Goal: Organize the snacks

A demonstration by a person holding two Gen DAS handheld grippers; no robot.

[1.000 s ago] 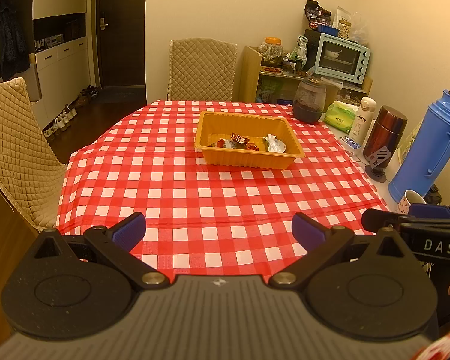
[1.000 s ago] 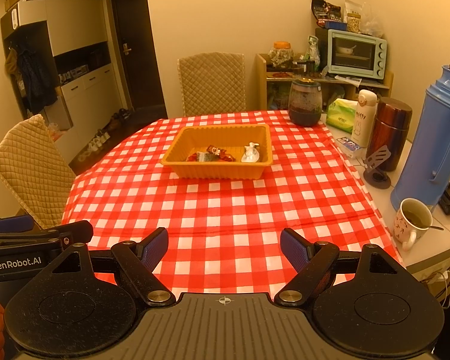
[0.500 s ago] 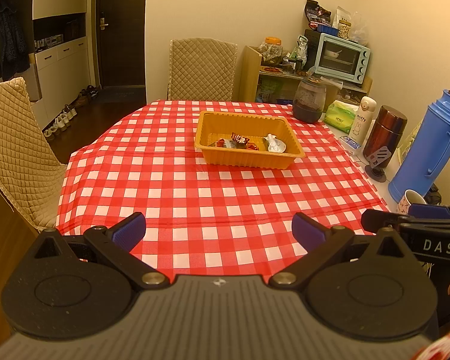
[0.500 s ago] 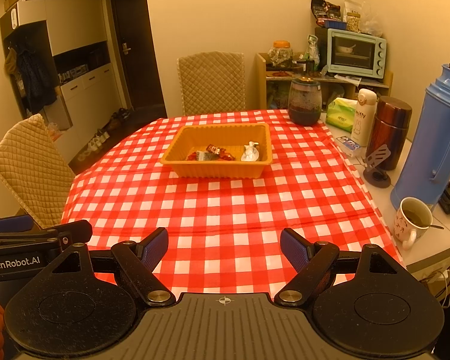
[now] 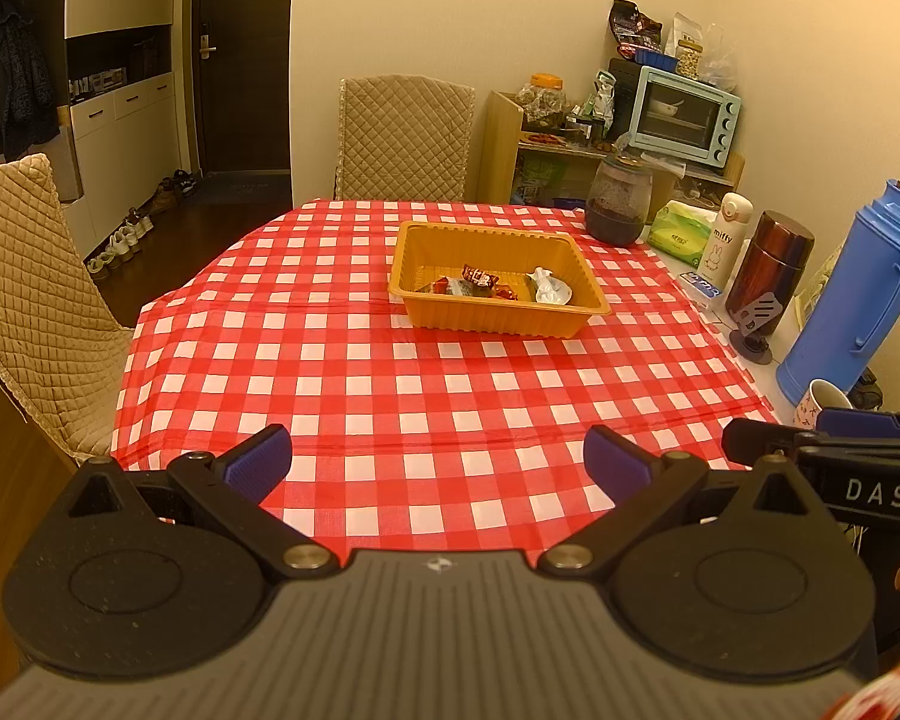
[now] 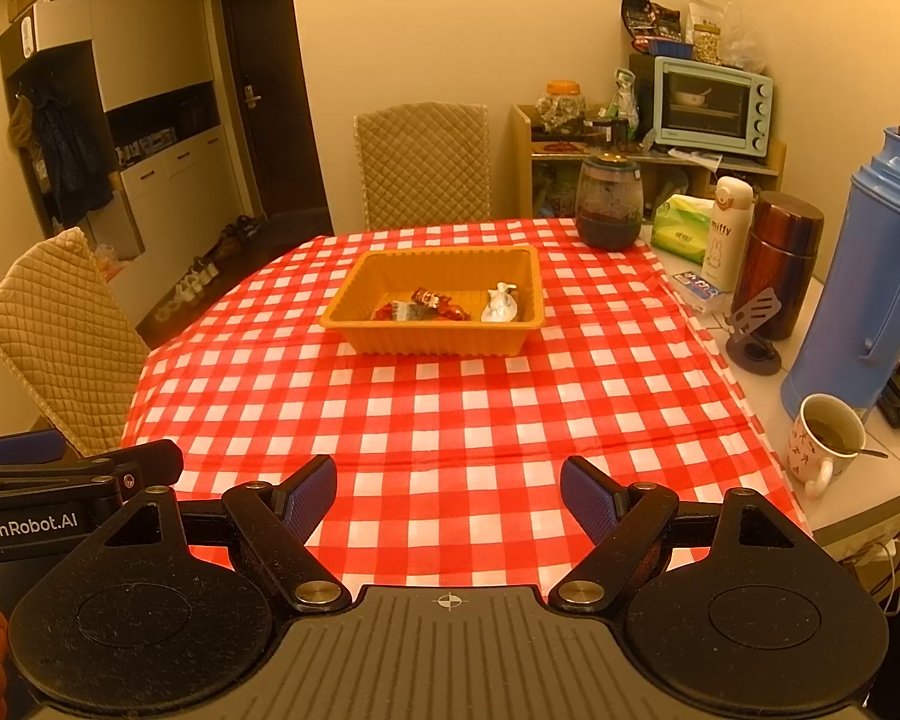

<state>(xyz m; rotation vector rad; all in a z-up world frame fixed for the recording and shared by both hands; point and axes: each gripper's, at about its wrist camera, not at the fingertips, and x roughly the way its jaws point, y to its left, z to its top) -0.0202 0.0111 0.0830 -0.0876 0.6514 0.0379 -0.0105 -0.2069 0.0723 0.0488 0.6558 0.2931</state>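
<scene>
We hold the left gripper [image 5: 437, 463] above the near edge of the table, its blue-padded fingers [image 5: 257, 463] spread wide with nothing between them, only the red-and-white checked tablecloth [image 5: 390, 372] showing in the gap. Our right gripper [image 6: 448, 495] sits alongside it at the same near edge, likewise wide open and holding nothing; each gripper shows at the side margin of the other's view. Toward the far middle of the table rests the shallow orange plastic tray [image 6: 435, 341], well apart from both grippers. Inside it, along its near wall, lie the small wrapped snacks: red-wrappered candies [image 6: 431, 303] to the left and a white twisted wrapper [image 6: 500, 306] to the right of them. Along the right side of the table stand a tall blue plastic thermos [image 6: 857, 294], a brown metal flask [image 6: 780, 264], a white slim bottle printed "miffy" [image 6: 725, 234] and a dark glass jar [image 6: 608, 204], with a patterned white mug [image 6: 822, 441] nearest us. A beige quilted chair [image 5: 405, 138] stands at the far side, another [image 5: 27, 294] at the left.
</scene>
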